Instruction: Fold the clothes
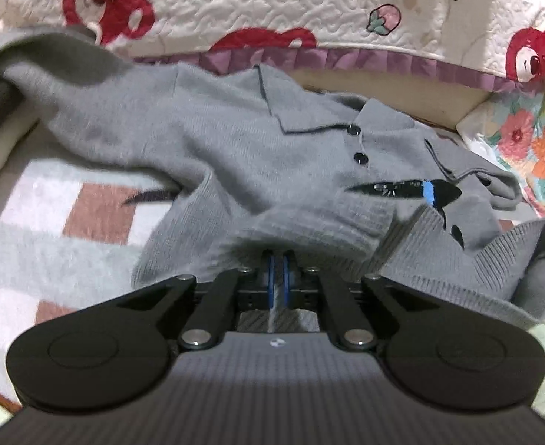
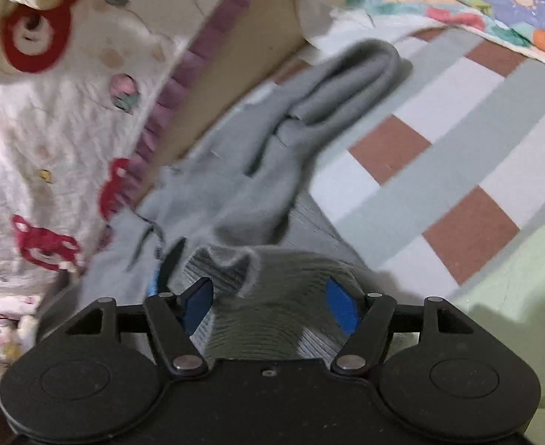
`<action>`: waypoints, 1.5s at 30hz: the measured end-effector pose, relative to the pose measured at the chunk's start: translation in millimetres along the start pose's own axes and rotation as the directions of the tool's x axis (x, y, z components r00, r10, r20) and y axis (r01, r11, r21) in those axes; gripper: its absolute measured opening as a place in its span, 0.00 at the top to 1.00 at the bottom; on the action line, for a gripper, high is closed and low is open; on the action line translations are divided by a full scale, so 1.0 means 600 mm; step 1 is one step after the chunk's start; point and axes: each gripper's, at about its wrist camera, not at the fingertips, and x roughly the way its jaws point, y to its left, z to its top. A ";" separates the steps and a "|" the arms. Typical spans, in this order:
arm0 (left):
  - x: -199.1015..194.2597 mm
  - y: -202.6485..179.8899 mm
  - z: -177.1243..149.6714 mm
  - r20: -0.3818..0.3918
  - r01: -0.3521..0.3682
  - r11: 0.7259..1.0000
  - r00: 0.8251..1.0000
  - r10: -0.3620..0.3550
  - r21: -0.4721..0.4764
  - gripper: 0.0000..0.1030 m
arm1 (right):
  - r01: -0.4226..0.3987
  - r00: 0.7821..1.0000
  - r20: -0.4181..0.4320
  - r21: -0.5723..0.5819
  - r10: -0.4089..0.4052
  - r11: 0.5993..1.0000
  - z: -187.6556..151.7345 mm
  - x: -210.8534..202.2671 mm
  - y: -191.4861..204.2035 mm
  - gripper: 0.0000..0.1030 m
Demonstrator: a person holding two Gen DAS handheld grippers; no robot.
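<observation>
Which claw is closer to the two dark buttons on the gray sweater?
Left. The left claw is shut on the gray sweater just below the buttons. The right claw is open at the ribbed hem; no buttons show there.

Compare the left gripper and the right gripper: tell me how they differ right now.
The left gripper is shut, its blue pads pinching the ribbed hem of the grey sweater; the right gripper stands open, its pads apart with sweater fabric lying between them, not pressed. The left faces the collar and buttons; the right looks along a sleeve. Both are black with blue pads and sit at the sweater's ribbed edge.
</observation>
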 end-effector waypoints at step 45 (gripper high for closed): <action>0.004 -0.078 0.034 0.102 -0.026 0.999 0.995 0.021 0.047 0.28 | 0.059 0.996 0.081 -0.128 -0.049 0.990 -0.085 -0.013 -0.039 0.45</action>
